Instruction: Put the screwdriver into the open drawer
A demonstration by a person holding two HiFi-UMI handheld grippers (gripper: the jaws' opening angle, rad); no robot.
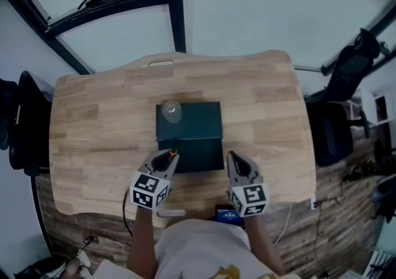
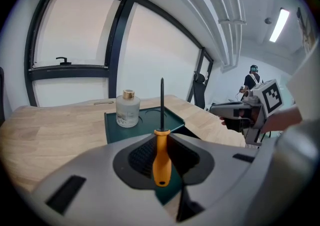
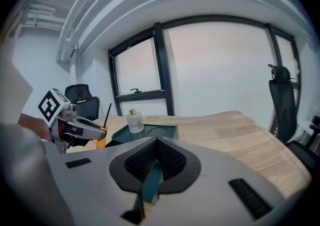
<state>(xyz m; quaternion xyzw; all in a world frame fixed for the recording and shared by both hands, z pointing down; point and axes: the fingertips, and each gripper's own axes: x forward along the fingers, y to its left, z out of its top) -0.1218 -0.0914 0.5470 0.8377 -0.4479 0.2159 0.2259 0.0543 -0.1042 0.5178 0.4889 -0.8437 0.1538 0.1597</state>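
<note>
A dark green drawer box (image 1: 189, 124) stands mid-table, its open drawer (image 1: 209, 159) pulled toward me. My left gripper (image 1: 167, 159) is shut on the screwdriver (image 1: 172, 154) at the drawer's near left corner. In the left gripper view the orange handle (image 2: 161, 160) is pinched between the pads and the dark shaft points up. My right gripper (image 1: 234, 160) hovers at the drawer's near right corner, shut on nothing. In the right gripper view its jaws (image 3: 156, 145) meet above the teal drawer, and the left gripper (image 3: 75, 125) with the screwdriver (image 3: 106, 115) shows at the left.
A glass bottle (image 1: 171, 111) with a gold cap stands on the box's top left. Office chairs stand left (image 1: 25, 123) and right (image 1: 346, 104) of the wooden table (image 1: 93, 123). A small blue object (image 1: 228, 213) lies at the table's near edge.
</note>
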